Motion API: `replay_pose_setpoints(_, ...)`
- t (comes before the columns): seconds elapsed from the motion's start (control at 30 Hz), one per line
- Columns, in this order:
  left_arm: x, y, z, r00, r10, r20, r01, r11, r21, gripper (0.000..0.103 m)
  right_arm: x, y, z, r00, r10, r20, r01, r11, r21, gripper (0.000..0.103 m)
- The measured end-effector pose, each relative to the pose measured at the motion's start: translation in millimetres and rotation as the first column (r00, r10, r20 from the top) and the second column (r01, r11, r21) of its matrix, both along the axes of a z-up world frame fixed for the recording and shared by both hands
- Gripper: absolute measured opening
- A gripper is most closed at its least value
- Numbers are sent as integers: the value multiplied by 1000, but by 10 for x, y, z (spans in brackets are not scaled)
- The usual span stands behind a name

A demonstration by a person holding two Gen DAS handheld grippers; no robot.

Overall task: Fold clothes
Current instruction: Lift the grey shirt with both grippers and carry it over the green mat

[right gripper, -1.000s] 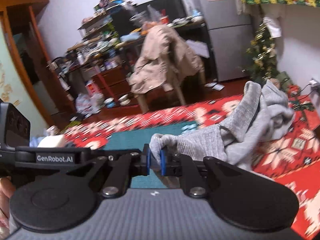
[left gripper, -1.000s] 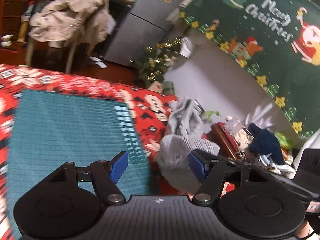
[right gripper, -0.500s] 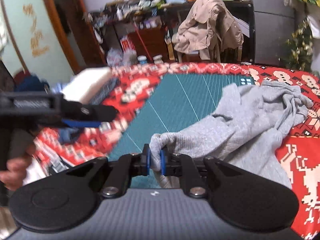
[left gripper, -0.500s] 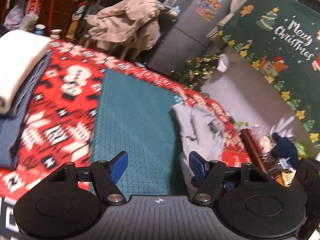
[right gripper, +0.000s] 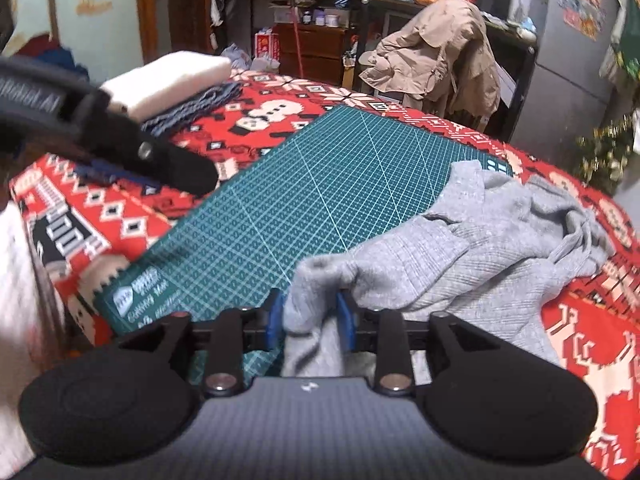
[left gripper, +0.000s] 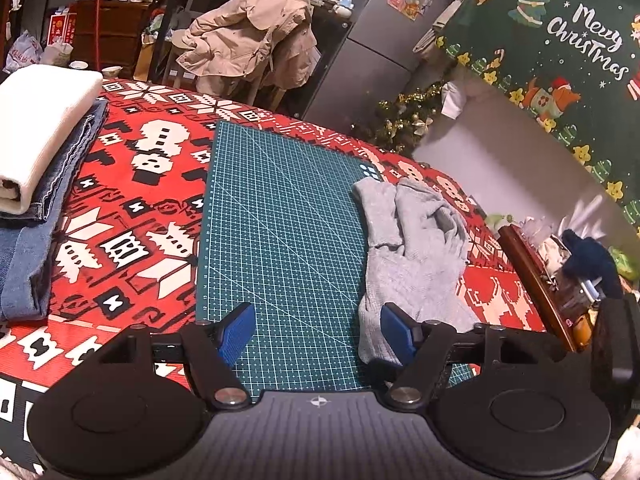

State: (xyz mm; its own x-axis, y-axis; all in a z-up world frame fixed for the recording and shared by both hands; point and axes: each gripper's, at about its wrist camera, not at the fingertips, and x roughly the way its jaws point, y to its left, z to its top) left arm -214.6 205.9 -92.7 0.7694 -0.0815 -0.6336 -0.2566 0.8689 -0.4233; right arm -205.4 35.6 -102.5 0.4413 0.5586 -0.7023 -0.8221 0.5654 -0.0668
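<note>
A crumpled grey sweater [right gripper: 492,248] lies along the right edge of the green cutting mat [left gripper: 280,240], partly on the mat and partly on the red patterned tablecloth [left gripper: 132,216] beside it. The right gripper [right gripper: 311,322] has its blue pads closed on a bunched fold of the sweater at the near edge of the mat, the cloth rising in a small hump between them and hanging down below. The left gripper [left gripper: 316,330] hovers over the near edge of the mat with its jaws wide apart and nothing between them; its right pad sits just in front of the sweater's near end. In the right wrist view the left gripper shows as a blurred black shape above the near left corner of the mat. At the left edge of the table, well apart from the sweater, a folded white cloth [left gripper: 36,120] rests on folded blue jeans [left gripper: 36,236]. Beyond the far edge of the table stand a chair draped with a beige jacket [left gripper: 248,36] and a grey fridge [left gripper: 384,40]; a green Christmas banner [left gripper: 560,52] hangs on the wall to the right.
</note>
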Motion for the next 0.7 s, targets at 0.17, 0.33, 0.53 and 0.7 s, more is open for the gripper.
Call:
replay_pose_setpoints(0.17, -25, 34, -1, 1000, 13, 0, -13, 1000, -6, 71, -19, -13, 27, 1000, 2, 27, -2, 1000, -17, 43)
replay_pose_setpoints(0.33, -60, 71, -8, 1000, 23, -9, -23, 1000, 2, 73, 216, 176, -8, 1000, -6, 18, 6, 1000, 7, 43)
replay_pose_setpoints(0.53, -85, 131, -28, 999, 44, -20, -44, 999, 3, 73, 450, 412, -198, 999, -39, -38, 39, 999, -8, 30)
replay_pose_setpoints(0.7, -60, 134, -25, 999, 34, -27, -34, 999, 9, 73, 579, 410, -294, 999, -49, -9, 49, 998, -47, 11)
